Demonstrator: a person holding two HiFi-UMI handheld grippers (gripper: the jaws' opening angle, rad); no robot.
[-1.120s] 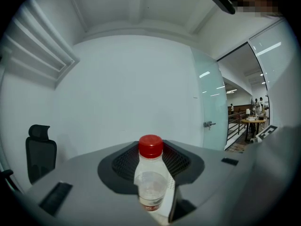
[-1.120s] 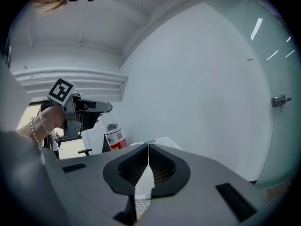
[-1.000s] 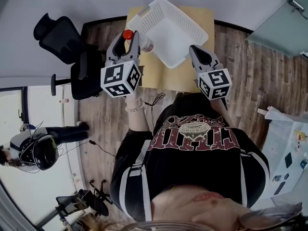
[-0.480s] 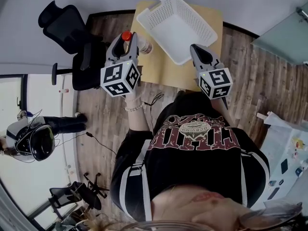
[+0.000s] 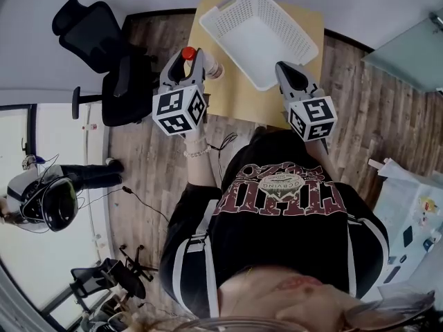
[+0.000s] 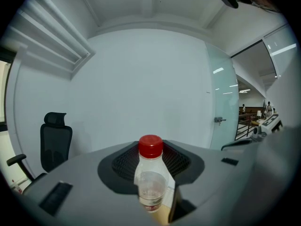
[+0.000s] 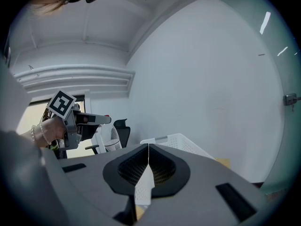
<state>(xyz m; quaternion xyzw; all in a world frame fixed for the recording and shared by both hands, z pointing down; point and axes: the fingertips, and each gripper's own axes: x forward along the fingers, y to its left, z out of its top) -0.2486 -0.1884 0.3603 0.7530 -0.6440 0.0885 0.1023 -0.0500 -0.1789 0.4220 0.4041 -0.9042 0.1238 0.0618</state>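
Note:
My left gripper is shut on a clear plastic bottle with a red cap, held up in the air left of the table. In the left gripper view the bottle stands upright between the jaws, cap on top. My right gripper is shut with nothing between its jaws, which meet in a thin line. It hovers near the front right of a white mesh basket that rests on a tan table. The right gripper view shows the left gripper and bottle at left.
A black office chair stands left of the table on the wood floor. A white wall is ahead, a glass door with a handle at right. Another person is at far left below.
Both grippers have tipped slightly downward, so the basket and chair now show in the right gripper view. The bottle stays gripped; the right gripper stays shut.

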